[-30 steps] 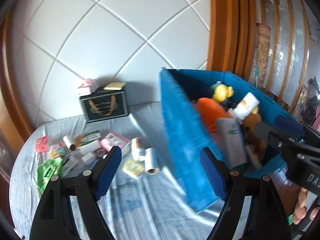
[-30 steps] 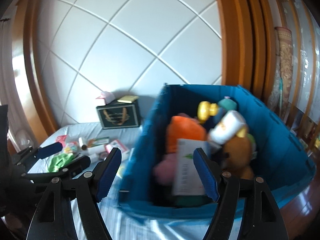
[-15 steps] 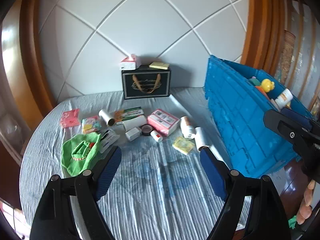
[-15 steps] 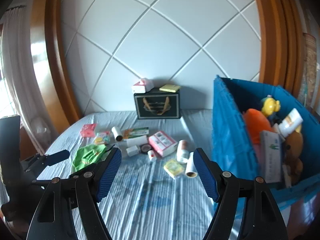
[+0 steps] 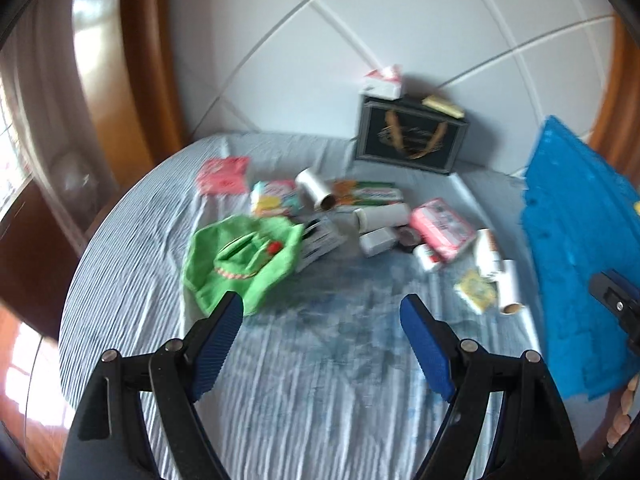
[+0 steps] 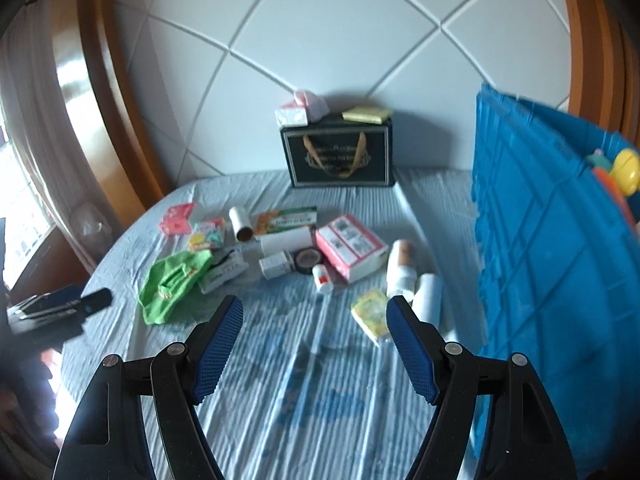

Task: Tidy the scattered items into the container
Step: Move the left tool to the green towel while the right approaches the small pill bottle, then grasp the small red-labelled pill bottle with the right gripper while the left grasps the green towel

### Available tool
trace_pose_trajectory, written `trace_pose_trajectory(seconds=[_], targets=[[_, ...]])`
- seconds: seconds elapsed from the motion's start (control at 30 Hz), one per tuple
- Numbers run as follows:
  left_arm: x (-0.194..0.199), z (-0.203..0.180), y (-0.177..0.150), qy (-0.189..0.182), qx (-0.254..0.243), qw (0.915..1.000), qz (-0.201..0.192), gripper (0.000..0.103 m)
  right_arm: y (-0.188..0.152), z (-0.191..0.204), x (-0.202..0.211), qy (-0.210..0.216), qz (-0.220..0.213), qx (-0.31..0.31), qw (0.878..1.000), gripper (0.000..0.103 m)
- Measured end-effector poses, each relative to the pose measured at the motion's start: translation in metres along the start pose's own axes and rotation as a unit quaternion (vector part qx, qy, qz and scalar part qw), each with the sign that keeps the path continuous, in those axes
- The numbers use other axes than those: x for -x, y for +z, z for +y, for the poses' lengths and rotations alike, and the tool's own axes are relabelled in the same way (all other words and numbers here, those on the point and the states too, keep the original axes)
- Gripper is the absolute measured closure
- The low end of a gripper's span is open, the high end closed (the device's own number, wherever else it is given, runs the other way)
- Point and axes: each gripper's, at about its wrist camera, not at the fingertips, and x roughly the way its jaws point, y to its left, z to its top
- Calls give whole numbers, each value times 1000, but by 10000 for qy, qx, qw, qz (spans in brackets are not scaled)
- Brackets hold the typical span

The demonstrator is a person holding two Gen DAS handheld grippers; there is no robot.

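Print shows on the boxes (image 6: 350, 253) and black bag (image 6: 339, 156), but none is legible.

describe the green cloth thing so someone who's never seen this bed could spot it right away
Start at the blue container on the right of the striped bedsheet, then cross the scattered clutter to its left end. The green cloth lies crumpled there: the only soft, bright green item among boxes and rolls.

wall (image 6: 320, 40): white quilted panels | frame (image 6: 100, 80): glossy wood | window (image 6: 24, 224): bright, left
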Motion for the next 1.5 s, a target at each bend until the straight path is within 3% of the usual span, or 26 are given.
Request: trace_pose_trajectory(seconds=[0.1,0.3,0.73,0.97,1.0,1.03,1.1,1.2,1.37,1.43,1.5], targets=[[-22,27,-1,312,256,9989,236,22,-6,-6,-30,89,360,-90,9993,28],[-58,66,1,508,407,9966,504,22,-10,-1,-63,148,707,-120,9973,28],[-183,84,24,-133,-313,9899,1379,22,-11,37,-158,-347,1281,-667,9889,28],[-238,79,27,-310,-540,9829,1733,22,0,27,-226,-633,1582,-610,9835,33],[-244,78,26,-309,-576,9818,1781,23,2,22,-238,-664,1642,-617,9823,38],[-251,77,26,-272,-616,9813,1804,35,3,19,-246,-673,1699,-616,9812,41],[-264,76,28,-234,-645,9799,1874,43,7,13,-263,-729,1796,-605,9792,48],[-282,76,31,-235,-651,9771,2011,44,11,9,-281,-796,1857,-519,9780,48],[-297,70,38,-289,-825,9752,2033,41,13,3,-311,-863,2063,-416,9738,48],[-303,73,41,-323,-791,9753,2036,30,11,4,-321,-923,2139,-339,9719,48],[-306,75,44,-351,-791,9751,2042,26,8,4,-327,-888,2194,-337,9710,48]])
